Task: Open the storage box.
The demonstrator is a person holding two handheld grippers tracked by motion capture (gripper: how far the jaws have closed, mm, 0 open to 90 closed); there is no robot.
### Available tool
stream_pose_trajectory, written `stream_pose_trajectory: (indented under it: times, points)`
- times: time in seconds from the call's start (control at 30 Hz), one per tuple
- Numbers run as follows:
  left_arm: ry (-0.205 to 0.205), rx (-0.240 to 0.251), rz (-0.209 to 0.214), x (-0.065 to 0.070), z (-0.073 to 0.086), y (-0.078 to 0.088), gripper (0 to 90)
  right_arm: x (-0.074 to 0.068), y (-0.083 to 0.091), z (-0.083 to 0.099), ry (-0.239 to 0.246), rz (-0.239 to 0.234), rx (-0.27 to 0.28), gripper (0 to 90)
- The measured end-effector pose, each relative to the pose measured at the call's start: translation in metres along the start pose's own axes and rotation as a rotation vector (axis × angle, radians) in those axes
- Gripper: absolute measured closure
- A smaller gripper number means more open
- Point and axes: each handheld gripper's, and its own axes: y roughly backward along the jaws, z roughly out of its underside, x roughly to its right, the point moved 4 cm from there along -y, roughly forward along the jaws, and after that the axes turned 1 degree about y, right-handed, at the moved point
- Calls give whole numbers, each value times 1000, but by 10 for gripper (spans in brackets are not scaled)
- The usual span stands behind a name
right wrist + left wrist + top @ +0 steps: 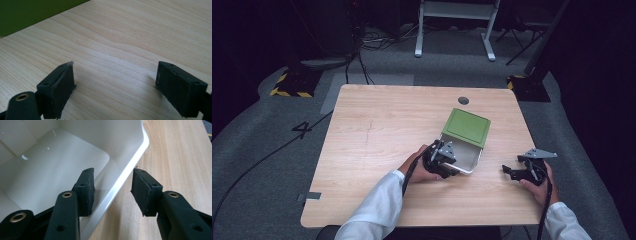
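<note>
Two hand-held grippers are mine. My left hand-held gripper [113,192] straddles the near wall of the white bin [62,172], one pad inside and one outside, clenched about the rim. That green-bottomed bin lies tipped on its side, right of the counter's [377,130] middle. My right hand-held gripper [115,87] hangs released over bare wood, near the bin.
</note>
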Motion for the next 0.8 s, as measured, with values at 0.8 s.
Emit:
stream_pose_trajectory:
  times: [0.8]
  points:
    - [11,-1,-35,15,20,19,524,0,0,0,0,1,0,154]
